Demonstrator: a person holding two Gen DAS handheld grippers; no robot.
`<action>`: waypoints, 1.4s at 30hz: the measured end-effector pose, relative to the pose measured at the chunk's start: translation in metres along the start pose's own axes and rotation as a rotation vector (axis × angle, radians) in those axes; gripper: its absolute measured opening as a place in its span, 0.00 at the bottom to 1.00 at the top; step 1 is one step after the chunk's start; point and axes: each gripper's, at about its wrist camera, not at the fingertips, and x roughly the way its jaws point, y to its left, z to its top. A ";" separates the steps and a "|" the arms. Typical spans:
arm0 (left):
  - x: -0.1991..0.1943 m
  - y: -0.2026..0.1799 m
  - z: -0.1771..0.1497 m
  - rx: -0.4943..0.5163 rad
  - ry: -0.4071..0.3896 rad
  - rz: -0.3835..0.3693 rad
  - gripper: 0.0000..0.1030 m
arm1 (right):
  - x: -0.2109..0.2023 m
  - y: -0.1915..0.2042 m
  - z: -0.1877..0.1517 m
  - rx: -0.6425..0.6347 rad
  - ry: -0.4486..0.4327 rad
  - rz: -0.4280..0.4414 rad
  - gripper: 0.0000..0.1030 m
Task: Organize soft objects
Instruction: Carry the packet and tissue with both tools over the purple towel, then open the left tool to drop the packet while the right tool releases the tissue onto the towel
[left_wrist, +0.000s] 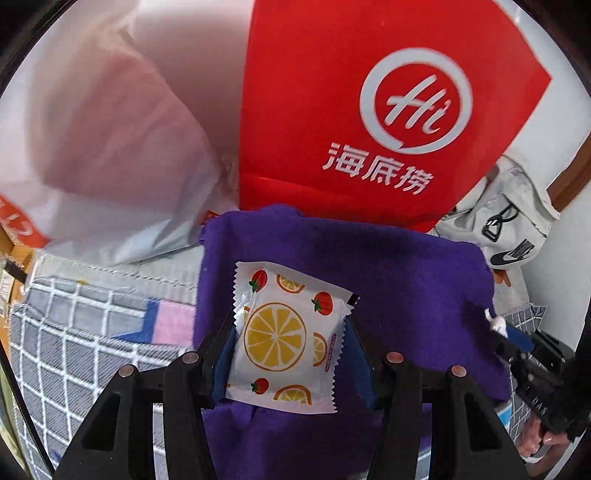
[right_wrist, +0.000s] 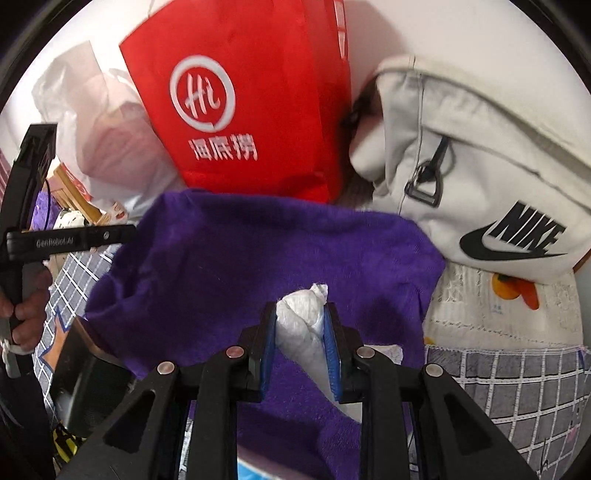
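Note:
My left gripper (left_wrist: 290, 321) is shut on a white snack packet (left_wrist: 284, 347) printed with orange slices and strawberries; its blue pads press the packet's two sides. My right gripper (right_wrist: 301, 308) is shut on a crumpled white wad (right_wrist: 301, 328) that looks like tissue or thin plastic. Both grippers hang over a purple towel (left_wrist: 406, 266) (right_wrist: 240, 258) spread on the checked bedding. In the left wrist view the right gripper (left_wrist: 496, 326) shows at the right edge with the white wad at its tip.
A red shopping bag (left_wrist: 332, 92) (right_wrist: 240, 110) stands behind the towel. A white plastic bag (left_wrist: 110, 147) lies to its left, a white Nike bag (right_wrist: 480, 166) to its right. Grey checked bedding (left_wrist: 74, 332) (right_wrist: 517, 387) surrounds the towel. A hand (right_wrist: 26, 306) holds the left gripper's handle.

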 end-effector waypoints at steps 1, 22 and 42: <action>0.004 0.000 0.002 -0.002 0.007 -0.005 0.50 | 0.005 -0.001 -0.001 -0.006 0.016 -0.004 0.24; 0.062 0.005 0.023 -0.020 0.079 -0.028 0.54 | 0.039 -0.006 -0.001 -0.002 0.106 0.011 0.24; -0.006 -0.006 0.006 -0.006 -0.029 0.020 0.79 | -0.036 0.009 0.003 0.014 -0.065 0.024 0.65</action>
